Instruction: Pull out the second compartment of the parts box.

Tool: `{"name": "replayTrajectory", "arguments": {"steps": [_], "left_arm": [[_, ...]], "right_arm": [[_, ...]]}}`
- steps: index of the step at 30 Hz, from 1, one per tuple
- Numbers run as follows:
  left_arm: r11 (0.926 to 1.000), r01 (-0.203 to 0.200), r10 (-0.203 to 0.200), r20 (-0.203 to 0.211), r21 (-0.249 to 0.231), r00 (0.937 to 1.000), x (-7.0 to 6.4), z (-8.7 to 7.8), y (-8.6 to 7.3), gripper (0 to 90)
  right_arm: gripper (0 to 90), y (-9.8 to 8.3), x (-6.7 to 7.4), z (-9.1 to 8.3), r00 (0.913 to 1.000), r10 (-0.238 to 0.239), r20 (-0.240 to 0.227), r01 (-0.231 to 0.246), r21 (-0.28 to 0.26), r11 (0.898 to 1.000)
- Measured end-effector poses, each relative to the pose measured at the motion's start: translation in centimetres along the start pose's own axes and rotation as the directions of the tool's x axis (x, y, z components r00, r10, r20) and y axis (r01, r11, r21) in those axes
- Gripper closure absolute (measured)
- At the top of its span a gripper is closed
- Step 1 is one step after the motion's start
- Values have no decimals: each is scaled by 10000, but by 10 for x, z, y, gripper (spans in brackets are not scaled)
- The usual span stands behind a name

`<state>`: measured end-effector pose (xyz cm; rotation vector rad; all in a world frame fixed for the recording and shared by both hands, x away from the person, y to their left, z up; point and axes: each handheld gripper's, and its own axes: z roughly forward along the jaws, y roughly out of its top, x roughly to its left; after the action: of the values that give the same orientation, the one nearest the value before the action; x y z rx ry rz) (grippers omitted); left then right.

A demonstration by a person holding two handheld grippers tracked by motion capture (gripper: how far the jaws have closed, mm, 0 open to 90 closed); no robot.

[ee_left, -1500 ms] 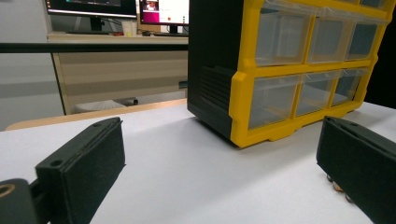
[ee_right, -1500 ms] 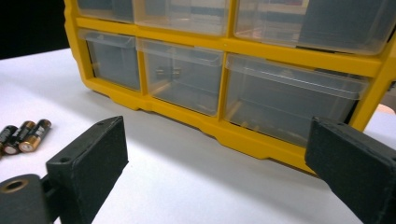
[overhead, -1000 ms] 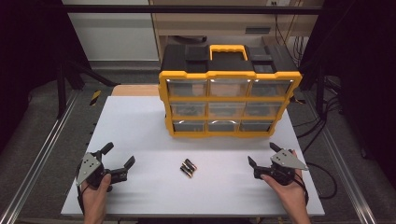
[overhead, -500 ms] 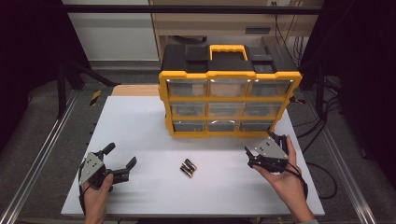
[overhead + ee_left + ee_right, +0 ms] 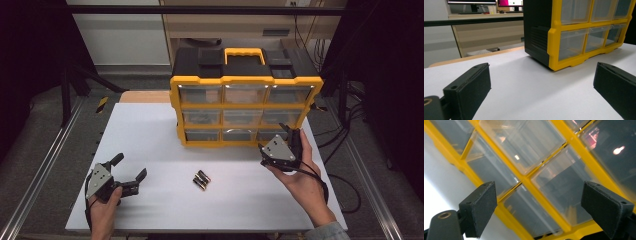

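A yellow and black drawer cabinet (image 5: 245, 85) with clear drawers stands at the back of the white table (image 5: 150, 130). Two batteries (image 5: 201, 180) lie side by side in front of it. My right gripper (image 5: 294, 134) is raised off the table, its jaws pointing at the cabinet's bottom right drawer. It is open; its jaws have just been closing a little, with nothing between them. In the right gripper view the gripper (image 5: 539, 192) faces tilted clear drawers in the yellow frame (image 5: 524, 178). My left gripper (image 5: 131, 166) rests open near the front left; in its own view it (image 5: 542, 72) looks toward the cabinet (image 5: 554, 37).
A wooden board (image 5: 145, 96) lies behind the table's back left edge. Metal rails run along both sides of the table, and cables hang at the right. A yellow and black item (image 5: 102, 104) lies on the floor at the left.
My right gripper has lifted off the table and moved forward to the cabinet's bottom right drawer. The left gripper and the batteries have stayed put.
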<state>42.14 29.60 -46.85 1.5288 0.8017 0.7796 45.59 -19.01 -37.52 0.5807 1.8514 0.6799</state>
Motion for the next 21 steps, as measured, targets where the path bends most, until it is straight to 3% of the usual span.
{"name": "replayTrajectory", "arguments": {"steps": [8,16,21], "left_arm": [[10000,-22,22,-46,-7,10000,1,-1,0,8],[10000,-19,19,-66,-15,10000,1,-1,0,8],[10000,-45,46,-68,9,10000,1,-1,0,8]], "right_arm": [[138,18,-8,-1,9989,-383,269,389,-219,9990],[194,43,-16,-1,9914,-1084,735,1110,-318,9933],[219,51,-19,0,9882,-1222,929,1265,-419,9911]]}}
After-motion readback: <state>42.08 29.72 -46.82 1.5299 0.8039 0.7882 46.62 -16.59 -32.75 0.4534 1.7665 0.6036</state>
